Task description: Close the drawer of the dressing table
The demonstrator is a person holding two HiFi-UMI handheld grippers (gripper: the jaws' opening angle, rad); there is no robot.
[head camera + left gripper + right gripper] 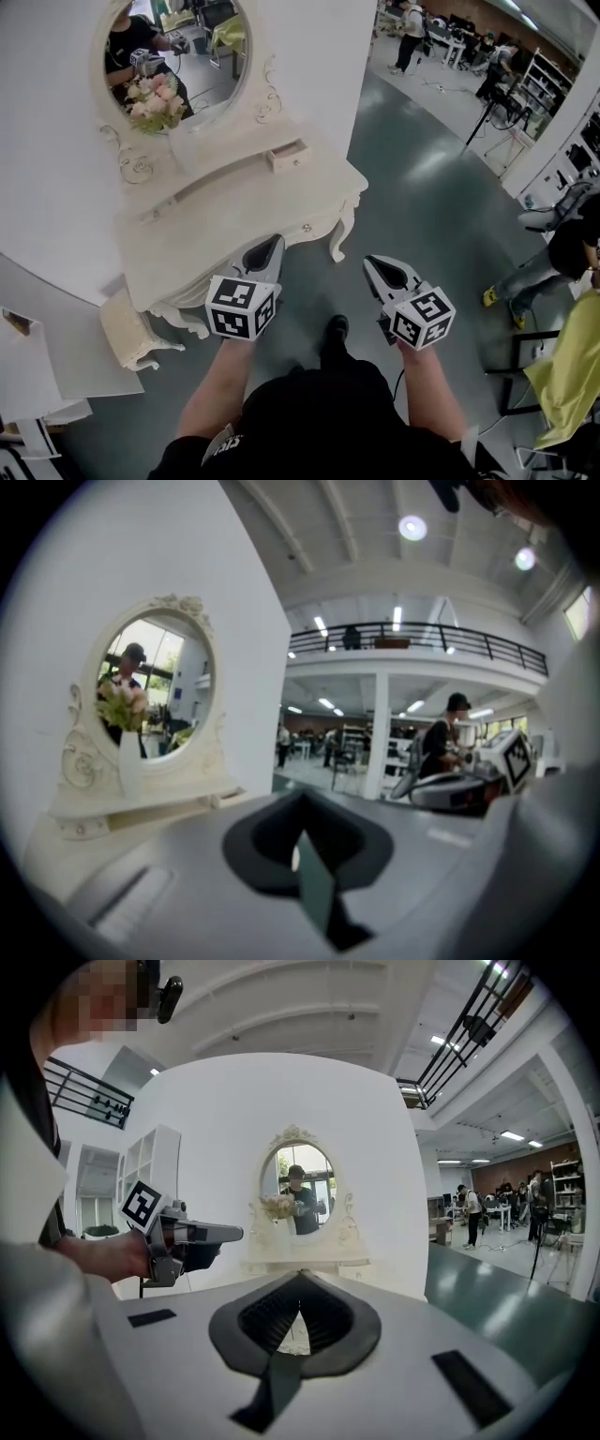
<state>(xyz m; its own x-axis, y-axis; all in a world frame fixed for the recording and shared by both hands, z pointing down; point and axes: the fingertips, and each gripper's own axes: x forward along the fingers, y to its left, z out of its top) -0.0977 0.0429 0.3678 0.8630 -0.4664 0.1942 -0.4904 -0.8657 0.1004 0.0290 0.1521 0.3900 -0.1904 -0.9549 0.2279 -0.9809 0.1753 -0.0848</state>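
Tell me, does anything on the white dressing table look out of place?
Yes: the small drawer on the upper tier, right of the mirror base, stands pulled out of its front. The dressing table looks otherwise tidy.

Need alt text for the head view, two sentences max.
A white carved dressing table with an oval mirror stands ahead, one small white drawer on its upper tier pulled out. The person's left gripper and right gripper, both shut and empty, are held in front of it.
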